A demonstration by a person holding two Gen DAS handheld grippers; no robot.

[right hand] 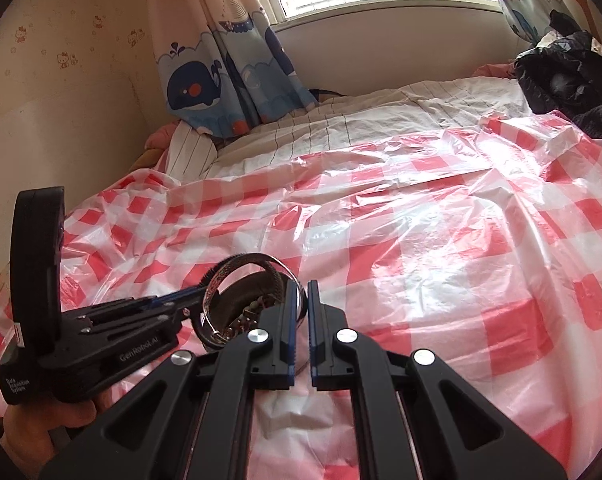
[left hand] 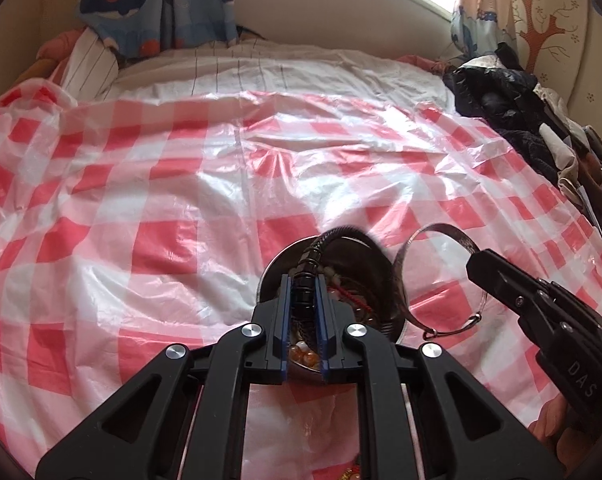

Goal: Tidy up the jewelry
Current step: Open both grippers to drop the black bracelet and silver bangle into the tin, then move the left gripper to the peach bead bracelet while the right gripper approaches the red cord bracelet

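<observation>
My left gripper (left hand: 305,280) is shut on a black braided cord bracelet (left hand: 321,248), with black beads pinched between its blue pads. It hovers just over a round metal bowl (left hand: 385,276) that holds orange beads (left hand: 305,356) and a red cord (left hand: 353,296). To the right, my right gripper (left hand: 475,262) is shut on the edge of a thin silver band bracelet (left hand: 437,232), whose loop hangs beside the bowl. In the right wrist view the band (right hand: 253,258) curves up from my right gripper (right hand: 302,286), above the bowl (right hand: 257,284), and the left gripper (right hand: 199,294) reaches in from the left.
A red and white checked plastic sheet (left hand: 181,200) covers the bed under everything. A pile of dark clothes (left hand: 513,120) lies along the right side. A striped pillow (left hand: 89,68) and whale-print curtains (right hand: 205,88) are at the far end, under the window.
</observation>
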